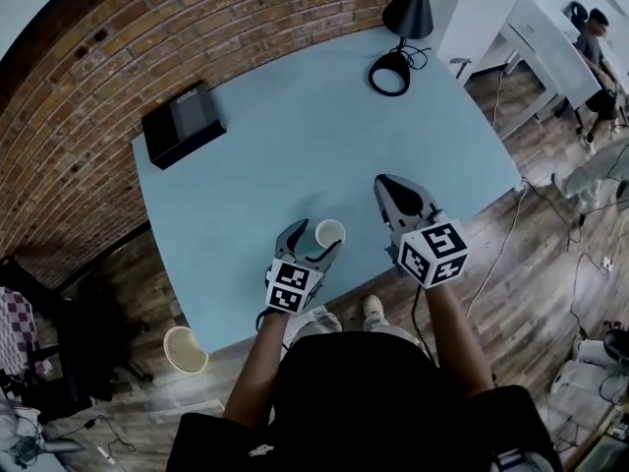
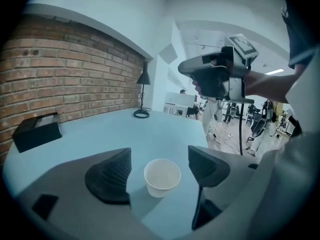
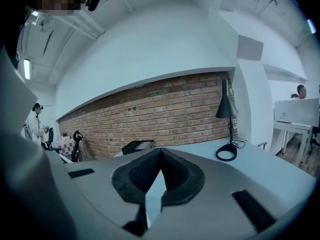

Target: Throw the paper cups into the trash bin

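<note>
The left gripper [image 1: 313, 247] straddled an upright paper cup [image 1: 329, 232] by the desk's [image 1: 295, 136] near edge. Its own view showed the jaws spread, with a gap on either side of the cup. Only the head view caught the bin [image 1: 185, 350] on the floor off the near left corner. The right gripper [image 1: 398, 200], jaws pressed together, hung to the cup's right. A black box [image 1: 183, 123] and a lamp [image 1: 403, 37] stood at the far corners.

Paper cup [image 1: 329, 232]: stood upright on table [image 1: 295, 136], near front edge, between left gripper [image 1: 313, 244] jaws, untouched.
Box [image 1: 183, 124]: placed at far left corner.
Lamp [image 1: 398, 62]: placed far right.
Trash bin [image 1: 185, 350]: set on floor, left of table.
</note>
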Available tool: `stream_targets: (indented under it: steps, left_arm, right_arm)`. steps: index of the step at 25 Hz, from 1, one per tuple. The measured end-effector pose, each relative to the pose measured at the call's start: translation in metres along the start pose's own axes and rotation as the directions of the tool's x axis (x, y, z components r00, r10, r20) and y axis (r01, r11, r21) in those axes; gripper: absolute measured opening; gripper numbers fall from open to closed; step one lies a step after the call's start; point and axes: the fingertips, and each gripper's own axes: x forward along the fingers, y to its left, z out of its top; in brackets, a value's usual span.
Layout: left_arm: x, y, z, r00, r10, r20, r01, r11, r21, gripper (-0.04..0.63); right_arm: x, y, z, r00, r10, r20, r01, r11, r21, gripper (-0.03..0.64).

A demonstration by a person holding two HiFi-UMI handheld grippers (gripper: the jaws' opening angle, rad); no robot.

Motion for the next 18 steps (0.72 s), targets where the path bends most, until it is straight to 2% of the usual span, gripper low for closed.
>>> stream_targets:
  steps: [2,5,11,18]
  left_arm:
    - [0.009,-0.002,-0.009,0.999,-0.032,-0.032,0.033,0.999,0.013,0.406]
    - [0.023,-0.005,-0.021,0.994,-0.074,-0.082,0.077,0.996,0.040,0.465]
    - [0.050,-0.008,-0.042,0.984,-0.117,-0.137,0.133,0.985,0.110,0.517]
    - [0.061,-0.007,-0.059,0.978,-0.123,-0.171,0.143,0.984,0.109,0.517]
  right_arm:
    - [0.003,0.000,-0.005,1.000,-0.014,-0.011,0.014,1.000,0.002,0.005]
    - [0.007,-0.001,-0.011,0.999,-0.033,-0.027,0.033,0.999,0.007,0.004]
    - [0.008,-0.013,-0.019,0.996,-0.074,-0.051,0.075,0.997,0.013,0.005]
    - [0.011,-0.017,-0.026,0.994,-0.086,-0.070,0.087,0.996,0.013,0.005]
